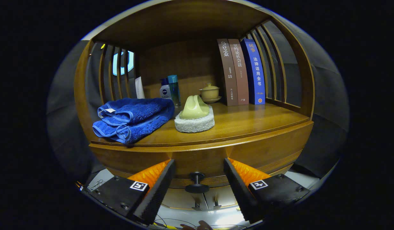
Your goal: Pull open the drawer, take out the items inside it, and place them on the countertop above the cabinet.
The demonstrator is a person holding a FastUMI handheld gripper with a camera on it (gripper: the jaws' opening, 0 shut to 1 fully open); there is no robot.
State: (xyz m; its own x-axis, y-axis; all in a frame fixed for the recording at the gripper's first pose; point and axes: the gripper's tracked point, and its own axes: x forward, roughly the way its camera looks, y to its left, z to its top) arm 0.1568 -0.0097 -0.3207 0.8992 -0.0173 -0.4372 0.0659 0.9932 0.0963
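A wooden cabinet faces me, its drawer front [273, 150] shut flush under the countertop [248, 123]. A small black round knob [197, 182] sticks out from the drawer front. My gripper [199, 177] is open, its two black fingers with orange backs standing either side of the knob, not touching it. The drawer's inside is hidden.
On the countertop lie a folded blue towel [134, 117] at the left and a green-handled scrubbing sponge [194, 117] in the middle. Behind them stand bottles [170, 89], a lidded tea cup [209, 92] and three upright books [241, 72]. Slatted wooden sides close both ends.
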